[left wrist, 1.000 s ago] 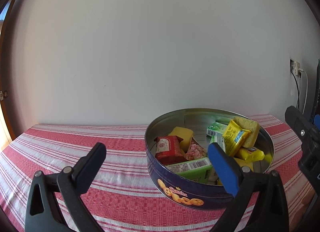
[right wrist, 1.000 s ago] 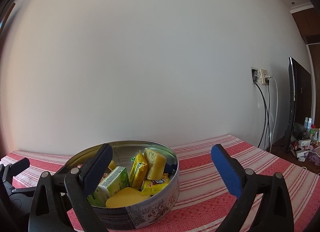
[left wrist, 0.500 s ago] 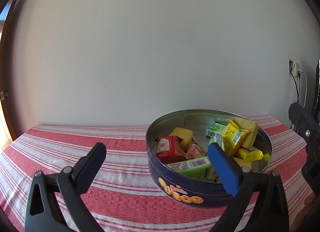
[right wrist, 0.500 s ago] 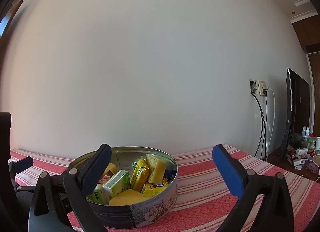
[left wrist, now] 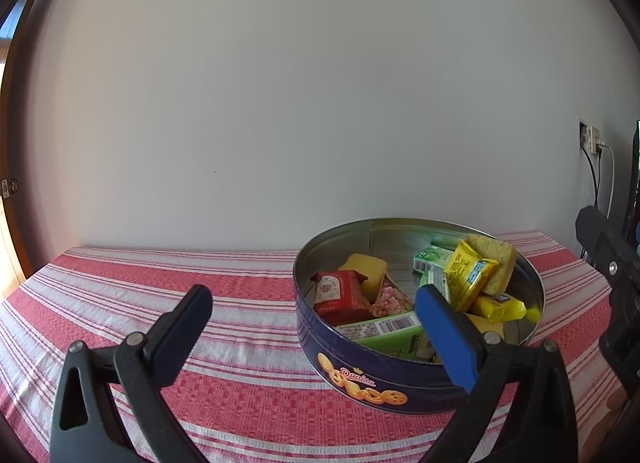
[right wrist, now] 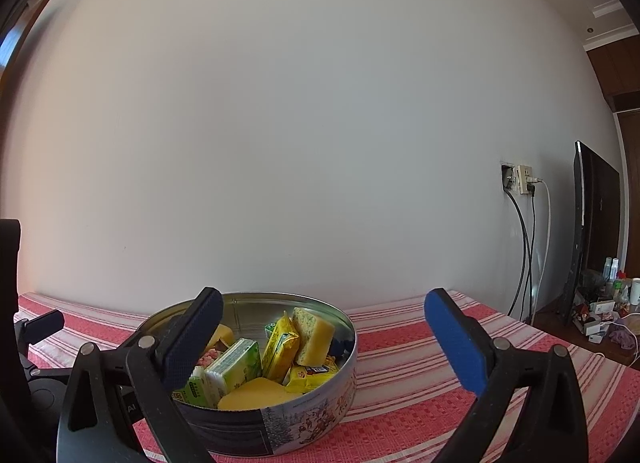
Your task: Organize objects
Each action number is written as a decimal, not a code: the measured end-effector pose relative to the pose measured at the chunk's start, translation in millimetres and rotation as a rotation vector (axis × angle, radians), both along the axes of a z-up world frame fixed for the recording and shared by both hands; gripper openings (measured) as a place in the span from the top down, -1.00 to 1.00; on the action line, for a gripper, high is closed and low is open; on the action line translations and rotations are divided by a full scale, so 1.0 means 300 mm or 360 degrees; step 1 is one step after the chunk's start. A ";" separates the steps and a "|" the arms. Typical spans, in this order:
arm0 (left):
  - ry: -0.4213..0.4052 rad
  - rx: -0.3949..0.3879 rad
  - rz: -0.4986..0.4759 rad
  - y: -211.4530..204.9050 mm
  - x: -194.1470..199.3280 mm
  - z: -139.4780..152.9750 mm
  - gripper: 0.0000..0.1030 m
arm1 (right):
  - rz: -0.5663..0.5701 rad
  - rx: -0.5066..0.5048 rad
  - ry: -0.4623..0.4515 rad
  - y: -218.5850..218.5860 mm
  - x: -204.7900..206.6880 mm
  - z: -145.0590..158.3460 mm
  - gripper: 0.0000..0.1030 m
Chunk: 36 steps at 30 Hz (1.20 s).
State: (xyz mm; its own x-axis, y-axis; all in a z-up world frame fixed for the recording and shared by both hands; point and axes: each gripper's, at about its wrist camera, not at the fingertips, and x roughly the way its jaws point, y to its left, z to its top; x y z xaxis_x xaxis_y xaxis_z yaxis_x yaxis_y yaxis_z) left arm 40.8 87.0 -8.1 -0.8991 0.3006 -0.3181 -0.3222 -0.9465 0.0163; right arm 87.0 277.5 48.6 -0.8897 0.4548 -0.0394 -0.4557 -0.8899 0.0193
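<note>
Soft, even daylight fills both sharp views, glinting inside the tin (left wrist: 400,231), with dark, curved fisheye corners.

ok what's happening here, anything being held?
Nothing is held. A person holds two grippers over a red striped tablecloth; the left gripper and right gripper are both open and empty. A round cookie tin sits lidless, filled with snack packets and sponges.

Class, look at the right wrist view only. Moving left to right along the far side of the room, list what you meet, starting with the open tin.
cookie tin → wall socket → hanging cables → dark flat screen → cluttered bottles
</note>
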 end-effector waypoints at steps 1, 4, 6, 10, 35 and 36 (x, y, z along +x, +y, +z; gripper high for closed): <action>0.0003 0.0000 0.0002 0.001 0.001 0.000 -1.00 | 0.0001 0.0000 0.0000 0.000 0.000 0.000 -0.99; 0.0008 0.0005 0.0017 0.004 0.001 0.000 -1.00 | 0.0003 0.0005 0.0002 -0.003 0.000 0.000 -0.99; 0.0008 0.0010 0.0011 0.001 0.003 0.001 -1.00 | 0.0006 0.0010 0.0004 -0.006 0.001 0.000 -0.99; 0.0013 0.0013 0.0024 0.008 -0.001 0.001 -1.00 | 0.0002 0.0016 0.0019 -0.013 0.005 0.001 -0.99; 0.0050 -0.0011 0.0081 0.001 0.018 0.004 -1.00 | -0.0051 0.0074 0.0119 -0.048 0.051 0.008 -0.99; 0.0047 -0.0010 0.0080 0.001 0.016 0.004 -1.00 | -0.0051 0.0073 0.0121 -0.047 0.052 0.008 -0.99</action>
State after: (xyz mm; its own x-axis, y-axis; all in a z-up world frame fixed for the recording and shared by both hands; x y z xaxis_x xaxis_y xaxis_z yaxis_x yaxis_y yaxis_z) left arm 45.6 87.2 -7.0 -0.9222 0.2529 -0.2926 -0.2735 -0.9614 0.0310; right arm 102.7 263.4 51.0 -0.8743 0.4828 0.0495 -0.4827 -0.8757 0.0143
